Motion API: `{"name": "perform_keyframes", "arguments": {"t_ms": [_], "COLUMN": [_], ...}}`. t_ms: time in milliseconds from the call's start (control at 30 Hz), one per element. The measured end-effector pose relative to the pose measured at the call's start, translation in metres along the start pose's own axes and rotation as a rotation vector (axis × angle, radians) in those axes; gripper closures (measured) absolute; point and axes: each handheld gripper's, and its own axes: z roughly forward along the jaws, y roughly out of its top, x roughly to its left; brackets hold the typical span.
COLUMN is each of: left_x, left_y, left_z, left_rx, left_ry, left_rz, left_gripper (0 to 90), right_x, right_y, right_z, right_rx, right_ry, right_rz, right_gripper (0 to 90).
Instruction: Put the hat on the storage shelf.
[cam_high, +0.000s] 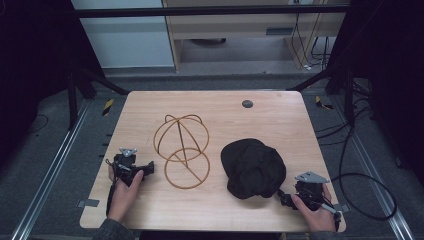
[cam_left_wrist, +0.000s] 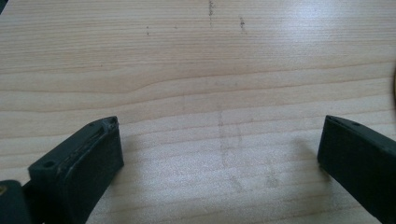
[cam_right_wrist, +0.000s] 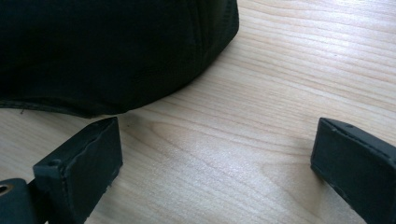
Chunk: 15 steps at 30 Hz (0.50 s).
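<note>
A black cap (cam_high: 252, 167) lies crumpled on the wooden table (cam_high: 280, 125), right of centre. A brown wire stand (cam_high: 181, 145), a round cage over a ring base, sits left of it. My left gripper (cam_high: 148, 167) rests on the table just left of the ring base, pointing right. Its jaws stand open over bare wood (cam_left_wrist: 219, 135). My right gripper (cam_high: 281, 196) lies at the front right, pointing left at the cap's near edge. It is open (cam_right_wrist: 217, 128), and the cap (cam_right_wrist: 107, 51) lies just beyond its left jaw, with bare wood between the jaws.
A small dark round disc (cam_high: 247, 104) sits near the table's far edge. Bare wood stretches across the far half and the front middle. Black cables (cam_high: 360, 175) trail on the floor to the right, and metal rails (cam_high: 50, 170) run along both sides.
</note>
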Motion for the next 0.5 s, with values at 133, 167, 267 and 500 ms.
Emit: {"name": "perform_keyframes", "arguments": {"t_ms": [133,167,267,500], "left_x": [0.0,0.0,0.0,0.0], "left_y": [0.0,0.0,0.0,-0.001], "left_z": [0.0,0.0,0.0,-0.001], "left_rx": [0.0,0.0,-0.001,0.0], "left_ry": [-0.001,-0.001,-0.002,-0.003], "left_rz": [0.001,0.001,0.0,0.003], "left_gripper": [0.0,0.0,0.0,0.0], "right_x": [0.0,0.0,0.003,0.015], "right_y": [0.001,0.001,0.003,0.021], "right_z": [-0.001,-0.001,-0.005,-0.039], "right_rx": [0.009,0.009,0.034,0.082], "right_ry": [0.012,0.012,0.04,0.074], "right_rz": [-0.008,-0.008,-0.024,-0.062], "right_gripper": [4.8,4.8,10.1,10.3]}}
